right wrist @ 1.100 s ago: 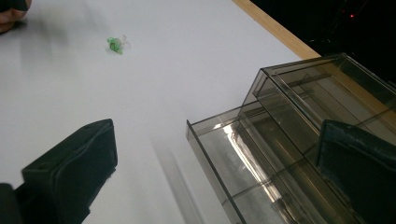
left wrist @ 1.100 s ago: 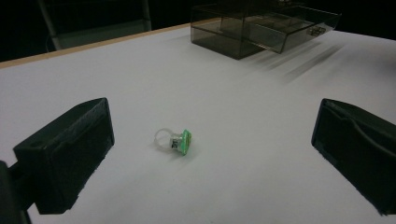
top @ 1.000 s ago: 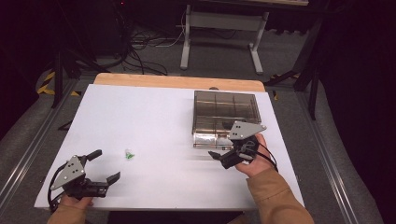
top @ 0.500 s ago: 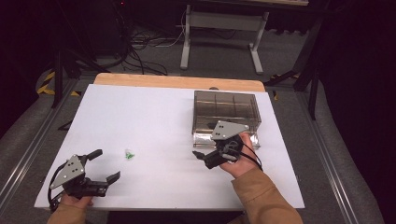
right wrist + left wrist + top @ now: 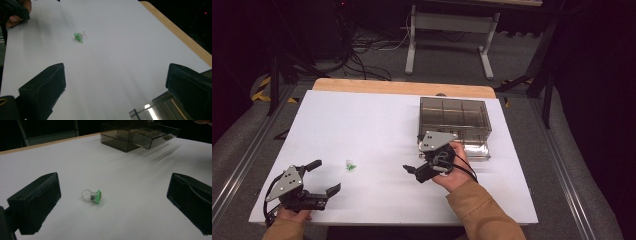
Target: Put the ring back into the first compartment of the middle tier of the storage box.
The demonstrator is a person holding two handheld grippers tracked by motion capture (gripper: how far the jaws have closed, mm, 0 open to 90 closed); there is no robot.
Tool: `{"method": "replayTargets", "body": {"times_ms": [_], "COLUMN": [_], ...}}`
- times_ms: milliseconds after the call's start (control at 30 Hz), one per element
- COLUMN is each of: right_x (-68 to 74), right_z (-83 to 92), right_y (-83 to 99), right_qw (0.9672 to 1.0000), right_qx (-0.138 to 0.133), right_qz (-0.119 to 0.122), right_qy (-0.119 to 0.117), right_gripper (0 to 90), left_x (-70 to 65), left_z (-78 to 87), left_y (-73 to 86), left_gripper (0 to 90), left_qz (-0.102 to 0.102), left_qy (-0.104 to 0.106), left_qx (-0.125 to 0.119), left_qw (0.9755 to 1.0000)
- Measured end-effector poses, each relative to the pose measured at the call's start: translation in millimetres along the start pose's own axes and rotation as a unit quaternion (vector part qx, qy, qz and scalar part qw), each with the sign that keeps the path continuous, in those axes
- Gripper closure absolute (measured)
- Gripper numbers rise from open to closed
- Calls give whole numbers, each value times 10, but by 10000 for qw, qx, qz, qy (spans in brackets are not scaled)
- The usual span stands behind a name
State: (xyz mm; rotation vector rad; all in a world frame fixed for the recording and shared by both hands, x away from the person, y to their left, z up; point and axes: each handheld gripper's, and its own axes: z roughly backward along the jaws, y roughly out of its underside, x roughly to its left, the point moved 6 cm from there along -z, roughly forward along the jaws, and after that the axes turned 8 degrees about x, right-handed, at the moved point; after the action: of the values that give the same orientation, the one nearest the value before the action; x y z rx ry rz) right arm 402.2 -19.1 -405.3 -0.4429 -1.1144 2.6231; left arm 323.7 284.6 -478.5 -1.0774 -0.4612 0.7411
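A white table [image 5: 377,125] seen from above carries a smoky clear drawer box [image 5: 455,117] right of centre, its lower drawer [image 5: 472,148] pulled open toward the bottom of the frame. A small ring [image 5: 350,165] with a clear band and a green top lies on the bare table left of centre, low in the frame.

The left gripper [image 5: 323,176] sits in the lower left corner, its jaws spread wide and aimed at the ring, which lies just beyond them. In the left gripper view the ring [image 5: 92,196] rests on its side between the two black jaws, closer to the left one.

The right gripper [image 5: 411,172] is held at lower centre, beside the open drawer, jaws also spread and holding nothing. In the right gripper view the ring [image 5: 79,36] lies far off in the upper left.

The step in hand appears to be picking up the ring for the drawer. To do it well, the gripper that takes it should come in low, centre the ring between the jaws, and close gently across the band, since so small and light a piece could easily skid away or flip on the smooth surface.
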Motion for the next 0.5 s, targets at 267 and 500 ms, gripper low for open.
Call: {"method": "replayTargets", "body": {"times_ms": [267, 500], "right_x": [77, 158], "right_z": [-205, -434], "right_y": [-94, -184], "right_qw": [9999, 9996], "right_qx": [-26, -49], "right_qz": [44, 1], "right_qy": [-122, -283], "right_gripper": [25, 15], "left_x": [-18, -10], "left_z": [-18, -12], "left_y": [-1, -2], "left_gripper": [2, 2], "left_qz": [3, 18], "left_qy": [10, 19], "left_qx": [30, 11], "left_qw": [10000, 10000]}}
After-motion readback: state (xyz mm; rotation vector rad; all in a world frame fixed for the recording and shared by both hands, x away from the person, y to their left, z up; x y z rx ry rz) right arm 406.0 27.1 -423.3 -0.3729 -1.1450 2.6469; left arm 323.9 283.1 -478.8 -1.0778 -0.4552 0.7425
